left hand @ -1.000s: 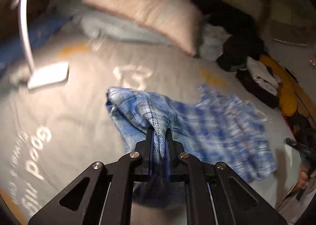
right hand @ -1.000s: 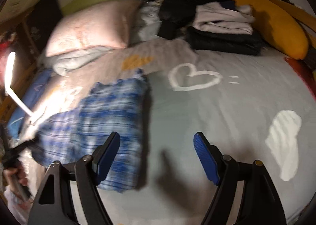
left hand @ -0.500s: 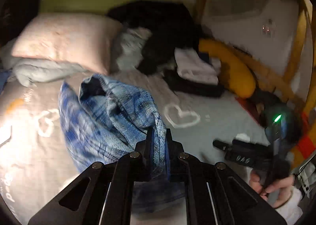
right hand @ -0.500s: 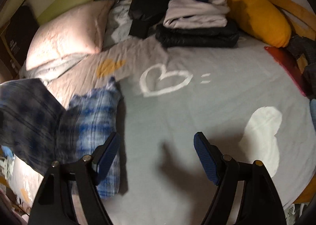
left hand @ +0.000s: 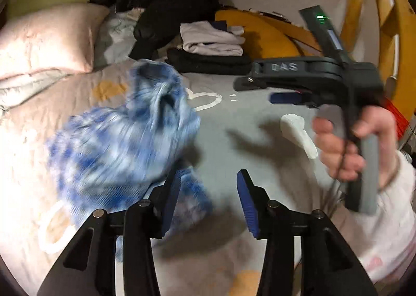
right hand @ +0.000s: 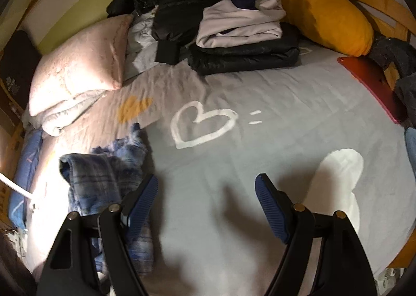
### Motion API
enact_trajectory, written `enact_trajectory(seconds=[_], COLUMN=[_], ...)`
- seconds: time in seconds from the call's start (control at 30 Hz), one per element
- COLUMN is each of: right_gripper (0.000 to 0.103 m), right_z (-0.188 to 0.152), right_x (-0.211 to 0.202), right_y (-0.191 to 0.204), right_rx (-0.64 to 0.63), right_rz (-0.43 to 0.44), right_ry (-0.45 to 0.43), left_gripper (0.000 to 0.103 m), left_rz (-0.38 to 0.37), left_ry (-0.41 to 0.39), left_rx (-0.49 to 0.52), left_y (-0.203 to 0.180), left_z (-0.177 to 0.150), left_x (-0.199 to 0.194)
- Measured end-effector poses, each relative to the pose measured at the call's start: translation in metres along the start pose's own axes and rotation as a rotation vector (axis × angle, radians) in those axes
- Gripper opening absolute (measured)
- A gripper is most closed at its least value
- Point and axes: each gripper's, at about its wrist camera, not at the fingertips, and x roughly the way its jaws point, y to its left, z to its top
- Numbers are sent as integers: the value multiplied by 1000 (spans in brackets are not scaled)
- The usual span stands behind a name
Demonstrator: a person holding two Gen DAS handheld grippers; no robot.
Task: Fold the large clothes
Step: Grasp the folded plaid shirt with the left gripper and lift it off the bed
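The left gripper [left hand: 208,202] hangs with its blue-padded jaws spread apart and nothing between them. The blue plaid garment [left hand: 122,148] sits in a crumpled, motion-blurred heap just ahead and to the left of it, the cloth's near edge beside the left finger; whether it touches, I can't say. The right gripper [right hand: 206,207] is likewise spread wide and empty above the grey bedsheet [right hand: 260,140], with the same garment bunched beside its left finger. Ahead of those fingers a white heart outline [right hand: 200,124] is printed on the sheet. From the left wrist view the right-hand tool shows off to the right, gripped by the person's hand [left hand: 348,140]; its black body carries raised letters that look like "DAS" [left hand: 284,66], though the first letter is hard to make out, and a green light [left hand: 321,16] glows on top. Farther ahead lie a pink pillow [right hand: 80,75], folded clothes [right hand: 241,36] stacked together, and a yellow cushion [right hand: 319,12].
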Motion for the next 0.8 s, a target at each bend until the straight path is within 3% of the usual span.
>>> enact_trajectory(seconds=[0.1,0.23,0.3,0.43,0.57,0.7,0.77,0.8], right_gripper=[74,63,56,53,53,53,39,7], right_z=[-1,-12,-16,-20,-20,-22,-27,-29], right_x=[-5,-11,-6,21,51,77,88,91], right_y=[19,64,79,107,132,146,148,147], right_rx=[-43,-189,-221,-264,-284,-299,-291,-289], right_rz=[127,316,355,354,350,298,294,309], right_ry=[-37,-65,-55,-17,46,90,117,138], left_gripper=[44,47,47,47,47,47,47,47], left_rz=[73,147,160,165,113,118,117,111], left_ry=[-40,-54,-52,-51,-25,-35,-40,-44], left_rx=[-17,-90,-136,-224,-310,-321,-323,-325], left_y=[18,56,78,108,129,134,134,133], left_z=[-4,-10,-17,-37,-49,-47,-47,-48], left_x=[-24,-38,-41,-45,-49,-49,-51,-53])
